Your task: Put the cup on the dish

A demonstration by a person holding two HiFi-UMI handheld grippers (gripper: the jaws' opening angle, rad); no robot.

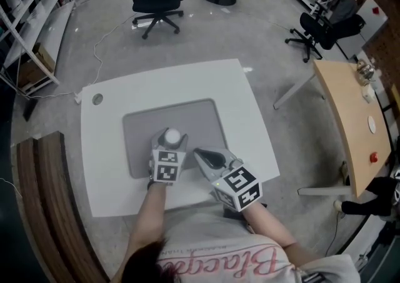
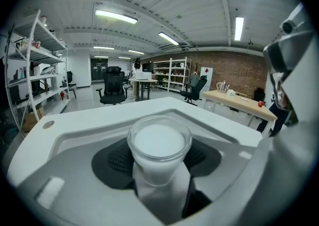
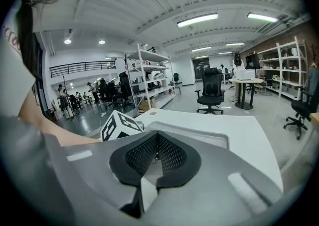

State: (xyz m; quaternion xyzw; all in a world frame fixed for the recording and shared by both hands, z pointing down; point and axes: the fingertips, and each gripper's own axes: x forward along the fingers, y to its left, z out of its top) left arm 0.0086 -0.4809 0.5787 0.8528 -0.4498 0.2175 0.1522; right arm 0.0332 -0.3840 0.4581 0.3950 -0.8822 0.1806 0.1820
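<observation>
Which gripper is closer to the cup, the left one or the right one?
Left. The cup stands between the left gripper's jaws, while the right gripper sits beside it, jaws together, not touching it.

cup (image 1: pixel 172 136) over mat (image 1: pixel 197 119), mat on table (image 1: pixel 125 91)

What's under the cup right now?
The gray tray lies below the cup. The left gripper has its jaws either side of the cup and covers its base, so whether it rests on the tray can't be seen.
</observation>
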